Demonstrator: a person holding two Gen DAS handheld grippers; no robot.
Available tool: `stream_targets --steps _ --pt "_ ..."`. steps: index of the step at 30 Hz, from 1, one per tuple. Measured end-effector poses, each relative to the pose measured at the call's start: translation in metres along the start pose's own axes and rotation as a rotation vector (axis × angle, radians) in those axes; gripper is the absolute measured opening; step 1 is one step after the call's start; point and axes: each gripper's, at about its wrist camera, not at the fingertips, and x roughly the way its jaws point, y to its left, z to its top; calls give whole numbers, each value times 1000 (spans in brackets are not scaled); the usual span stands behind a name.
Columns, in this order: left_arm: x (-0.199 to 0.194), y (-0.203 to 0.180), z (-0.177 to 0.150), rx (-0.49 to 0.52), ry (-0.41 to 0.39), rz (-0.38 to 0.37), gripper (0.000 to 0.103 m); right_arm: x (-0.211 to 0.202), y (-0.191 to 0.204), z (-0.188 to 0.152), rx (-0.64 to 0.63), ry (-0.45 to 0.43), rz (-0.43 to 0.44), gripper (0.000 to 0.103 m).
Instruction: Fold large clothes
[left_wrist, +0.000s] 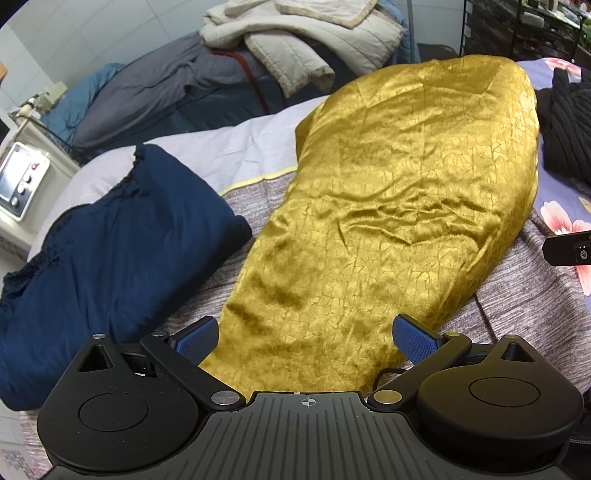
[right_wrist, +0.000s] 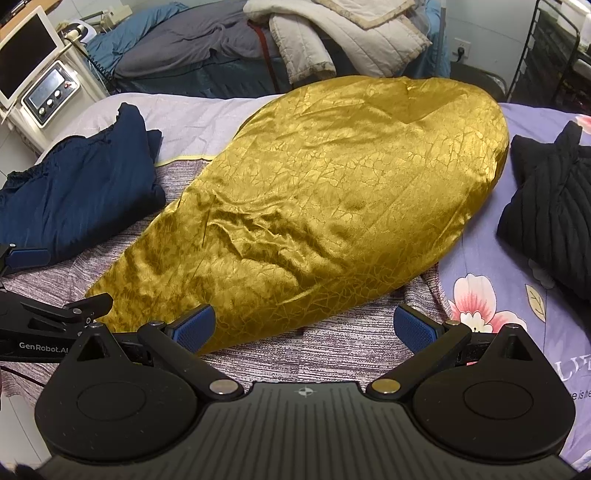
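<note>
A large shiny gold garment (left_wrist: 388, 206) lies spread flat on the bed, long axis running away from me; it also shows in the right wrist view (right_wrist: 332, 206). My left gripper (left_wrist: 306, 339) is open, its blue pads straddling the garment's near end, just above the cloth. My right gripper (right_wrist: 306, 328) is open and empty, just off the garment's near right edge, over the mauve striped cover (right_wrist: 332, 339). The left gripper also shows at the left edge of the right wrist view (right_wrist: 55, 314).
A folded navy garment (left_wrist: 110, 258) lies left of the gold one. A black knit garment (right_wrist: 546, 206) lies to the right on the floral sheet (right_wrist: 480, 295). Grey and beige bedding (left_wrist: 295, 40) is piled behind. A white machine (right_wrist: 44, 88) stands at far left.
</note>
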Motion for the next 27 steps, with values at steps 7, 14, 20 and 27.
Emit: stream_targets --steps 7,14,20,27 --pt "4 -1 0 -2 8 -2 103 2 1 0 0 -6 3 102" --pt "6 -1 0 -4 12 -6 103 4 1 0 5 -1 16 102" --pt "8 -1 1 -6 13 -7 103 6 1 1 3 -2 15 102" --pt "15 0 2 -10 23 -15 103 9 2 3 1 -4 26 102"
